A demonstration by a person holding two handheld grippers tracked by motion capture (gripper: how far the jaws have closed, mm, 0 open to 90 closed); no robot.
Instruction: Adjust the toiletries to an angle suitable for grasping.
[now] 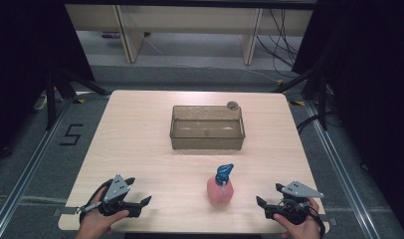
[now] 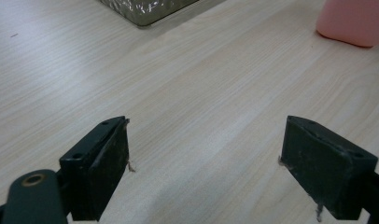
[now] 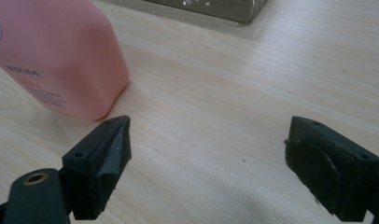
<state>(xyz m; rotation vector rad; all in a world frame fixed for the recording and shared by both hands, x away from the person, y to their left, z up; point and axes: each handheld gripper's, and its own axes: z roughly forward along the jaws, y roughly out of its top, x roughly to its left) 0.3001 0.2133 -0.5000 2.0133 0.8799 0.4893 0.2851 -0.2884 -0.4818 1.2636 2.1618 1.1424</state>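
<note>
Landmark: a pink soap bottle (image 1: pixel 220 191) with a blue pump top stands upright on the pale wooden table (image 1: pixel 140 144), toward the near edge and a little right of the middle.

Bottle, close up: in the right gripper view its pink body (image 3: pixel 52 56) sits just beyond and left of the near jaw, apart from it; small print runs along its side, too blurred to read. In the left gripper view one pink corner (image 2: pixel 353 21) shows at the far right.

Left tool (image 1: pixel 136 198): held low over the near edge, well left of the bottle, pointing toward it. Its jaws stand wide apart with bare wood between them (image 2: pixel 206 158); it has hold of nothing.

Right tool (image 1: pixel 267 195): held low over the near edge, right of the bottle and nearer to it than the left one. Its jaws are spread as wide (image 3: pixel 208 154), nothing between them, the bottle untouched.

Hands: a hand (image 1: pixel 93 224) grips the left tool from the bottom of the high view; another hand (image 1: pixel 302 229) grips the right.

Tray: a clear, brownish rectangular bin (image 1: pixel 207 141) lies beyond the bottle, nearer the table's far edge, well apart from it.

Small round thing: a dark disc-like object (image 1: pixel 232 105) sits at the bin's far right corner, beyond the bottle; what it is cannot be told.
</note>
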